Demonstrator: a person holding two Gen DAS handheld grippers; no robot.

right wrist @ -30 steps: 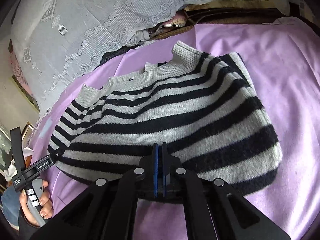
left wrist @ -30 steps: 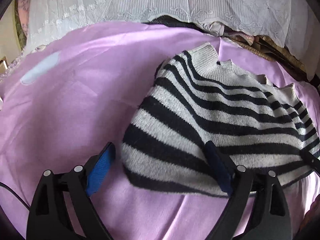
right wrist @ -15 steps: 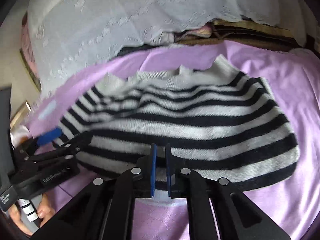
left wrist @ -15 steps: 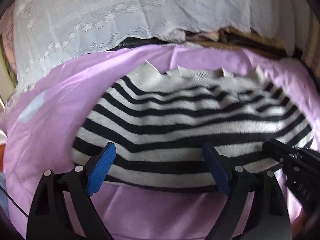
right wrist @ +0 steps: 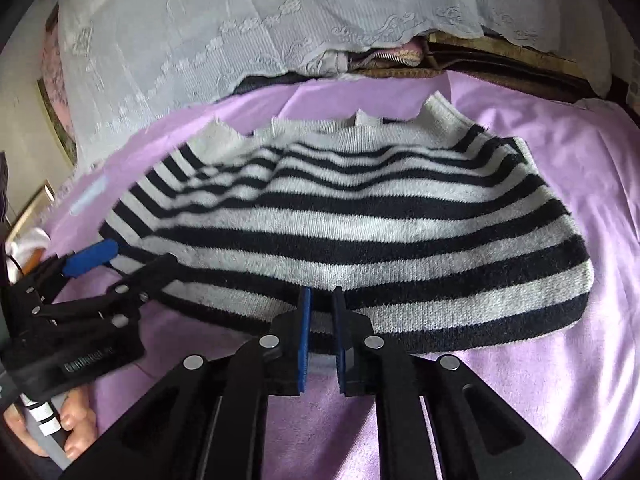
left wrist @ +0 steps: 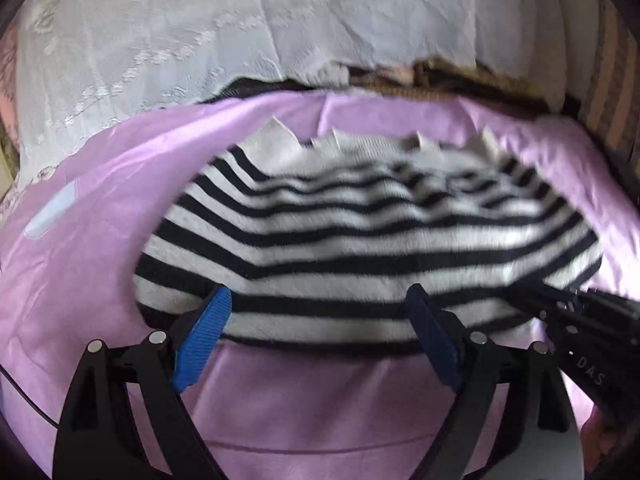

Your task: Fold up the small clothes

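The black-and-white striped knitted sweater [right wrist: 360,224] lies flat on the lilac sheet [right wrist: 580,360]. Soft, light and floppy; best pinched at its near hem, where the left tongs [left wrist: 318,320] gape wide and the right tongs [right wrist: 320,308], slightly parted, have just been opening.

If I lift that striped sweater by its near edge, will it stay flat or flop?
The striped sweater probably flops: its knit already ripples near the collar. The fuzzy surface likely grips rather than slips on the purple sheet. It looks light.

Bare lilac satin sheet [right wrist: 580,184] gives me passing room right of and before the black-and-white striped knitted sweater [right wrist: 360,216]. White lace curtain [right wrist: 200,32] blocks the far side; left gripper [right wrist: 120,258] crowds the sweater's left corner.
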